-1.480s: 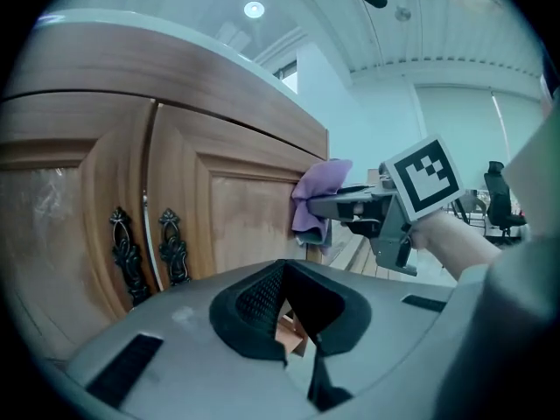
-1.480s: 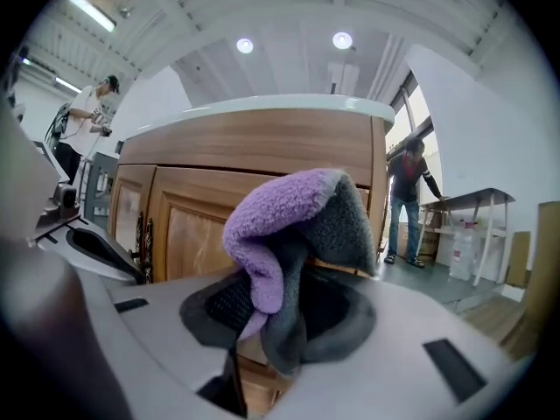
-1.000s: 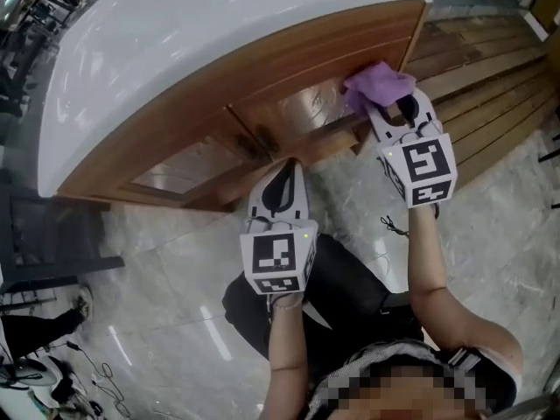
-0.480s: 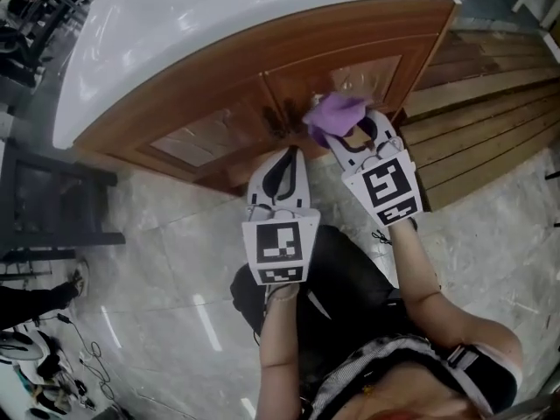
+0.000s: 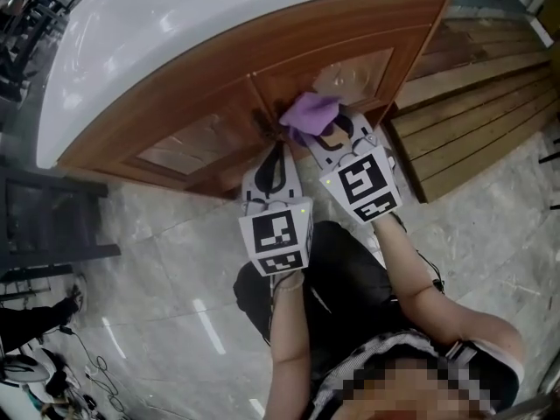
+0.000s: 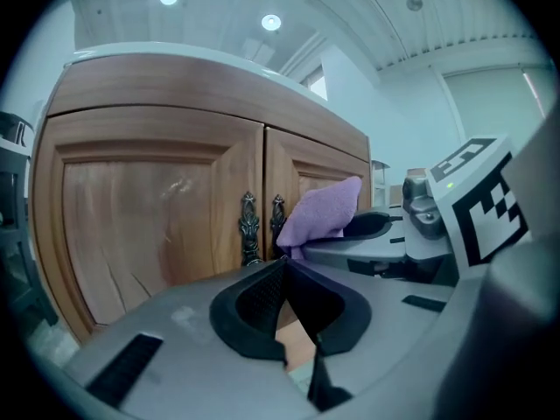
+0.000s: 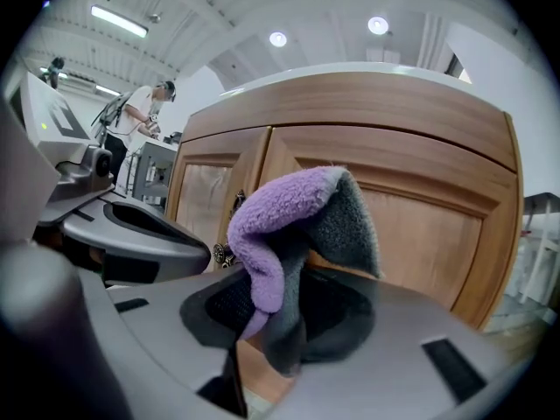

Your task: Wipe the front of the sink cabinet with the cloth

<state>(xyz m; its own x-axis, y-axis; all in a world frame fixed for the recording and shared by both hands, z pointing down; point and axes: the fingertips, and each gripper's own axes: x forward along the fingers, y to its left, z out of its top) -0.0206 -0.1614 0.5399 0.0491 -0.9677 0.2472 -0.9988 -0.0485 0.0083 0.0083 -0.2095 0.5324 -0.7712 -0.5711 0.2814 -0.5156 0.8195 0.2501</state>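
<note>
In the head view, we saw the right hand-held gripper (image 5: 325,136) holding a purple cloth (image 5: 308,112) against the sink cabinet (image 5: 192,94) front, beside the seam between its two doors. The left hand-held gripper (image 5: 276,159) hung just beside it. In the left gripper view, its jaws were closed on nothing, facing the ornate door handles (image 6: 250,228). In the right gripper view, the jaws clamped the cloth, its bunched end pointing upward.

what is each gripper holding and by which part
The right gripper pinches the purple-and-grey fleecy cloth by its bunched lower fold; the left gripper is shut on nothing.
</note>
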